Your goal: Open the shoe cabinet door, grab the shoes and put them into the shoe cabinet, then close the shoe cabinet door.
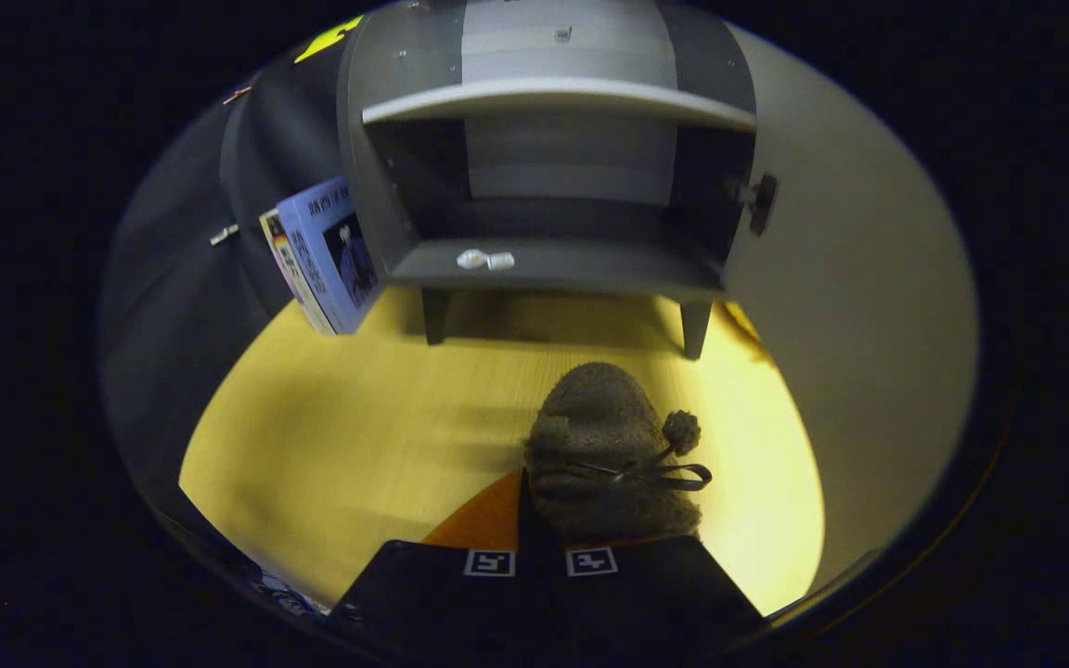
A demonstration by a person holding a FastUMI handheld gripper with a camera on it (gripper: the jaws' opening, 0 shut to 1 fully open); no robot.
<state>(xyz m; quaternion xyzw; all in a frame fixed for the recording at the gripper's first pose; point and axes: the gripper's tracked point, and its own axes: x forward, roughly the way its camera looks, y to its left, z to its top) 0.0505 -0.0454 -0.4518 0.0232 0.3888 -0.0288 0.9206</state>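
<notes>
Hand-held gripper clenching fuzzy grey-brown shoe with pompom and bow, over yellow wood-grain floor; facing open grey shoe cabinet, shelves bare, far ahead.

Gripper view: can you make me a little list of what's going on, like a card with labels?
gripper: fingers close together, seemingly pinching the shoe's heel end
shoe: fuzzy brown slipper with a pom-pom and bow, held just ahead of the fingers
shoe cabinet: grey, on short legs, straight beyond the shoe
cabinet door: swung open beside the cabinet
shelf: inside the cabinet, above the bottom board
books: leaning beside the cabinet, opposite the door
floor: yellow wood
step left: shoe not yet in the cabinet
</notes>
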